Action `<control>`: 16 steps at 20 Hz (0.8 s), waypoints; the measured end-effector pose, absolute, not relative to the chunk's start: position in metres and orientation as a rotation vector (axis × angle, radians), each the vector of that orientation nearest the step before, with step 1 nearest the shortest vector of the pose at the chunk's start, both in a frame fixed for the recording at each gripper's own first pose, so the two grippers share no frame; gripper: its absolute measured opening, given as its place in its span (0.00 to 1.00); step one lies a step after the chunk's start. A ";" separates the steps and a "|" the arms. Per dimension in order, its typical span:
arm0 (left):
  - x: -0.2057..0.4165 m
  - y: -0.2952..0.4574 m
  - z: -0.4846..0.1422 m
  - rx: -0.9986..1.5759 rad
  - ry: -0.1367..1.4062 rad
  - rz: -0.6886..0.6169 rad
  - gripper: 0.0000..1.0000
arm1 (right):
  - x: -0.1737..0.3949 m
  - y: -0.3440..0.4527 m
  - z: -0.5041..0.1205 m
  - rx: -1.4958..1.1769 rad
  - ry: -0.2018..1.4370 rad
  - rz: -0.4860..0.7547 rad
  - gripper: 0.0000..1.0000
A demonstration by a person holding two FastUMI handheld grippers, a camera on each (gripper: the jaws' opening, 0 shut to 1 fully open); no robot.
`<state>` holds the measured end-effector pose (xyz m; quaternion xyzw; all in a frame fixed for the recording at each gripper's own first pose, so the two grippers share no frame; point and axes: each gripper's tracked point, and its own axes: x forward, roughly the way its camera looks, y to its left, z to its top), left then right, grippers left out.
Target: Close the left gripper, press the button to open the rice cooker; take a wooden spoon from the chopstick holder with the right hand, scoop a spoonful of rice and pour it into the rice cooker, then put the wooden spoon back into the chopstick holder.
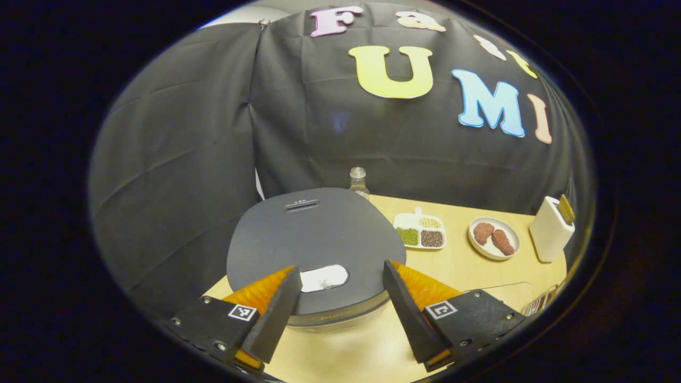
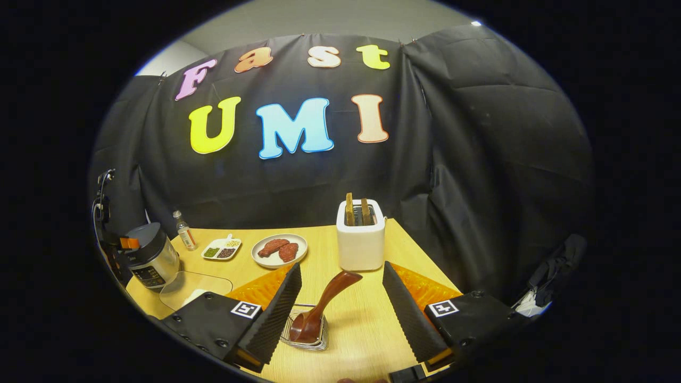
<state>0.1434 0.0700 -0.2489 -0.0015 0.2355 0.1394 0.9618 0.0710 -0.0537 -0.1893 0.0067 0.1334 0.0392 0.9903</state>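
Table (image 2: pixel 367 324) | both grippers (image 1: pixel 340 314) (image 2: pixel 340 314) spread apart | rice cooker (image 1: pixel 316 250) front cut off | wooden spoon (image 2: pixel 319 306) bowl seemingly in holder (image 2: pixel 306 340)

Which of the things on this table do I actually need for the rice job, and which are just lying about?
Needed: rice cooker, lid shut; wooden spoon in the chopstick holder; left gripper and right gripper, both open.

Lying about: toaster with toast; plate of meat; divided dish of beans; small bottle.
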 end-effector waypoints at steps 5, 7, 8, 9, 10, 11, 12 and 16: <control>0.145 0.070 -0.251 0.028 0.521 0.204 0.98 | 0.070 -0.046 -0.195 0.015 0.278 0.107 0.98; 0.145 0.068 -0.247 0.053 0.518 0.184 0.99 | 0.069 -0.046 -0.197 0.006 0.282 0.112 0.98; 0.144 0.067 -0.244 0.097 0.510 0.153 1.00 | 0.069 -0.047 -0.198 0.006 0.285 0.109 0.98; 0.140 0.067 -0.254 0.166 0.558 0.135 0.99 | 0.069 -0.049 -0.198 0.013 0.284 0.105 0.98; 0.133 0.067 -0.253 0.251 0.563 0.124 0.97 | 0.067 -0.049 -0.198 0.024 0.286 0.104 0.98; 0.131 0.068 -0.256 0.343 0.570 0.121 0.99 | 0.067 -0.048 -0.200 0.032 0.293 0.106 0.98; 0.129 0.069 -0.263 0.411 0.587 0.131 0.99 | 0.066 -0.047 -0.203 0.030 0.297 0.107 0.98; 0.137 0.067 -0.258 0.196 0.499 0.205 1.00 | 0.066 -0.055 -0.205 0.024 0.309 0.095 0.98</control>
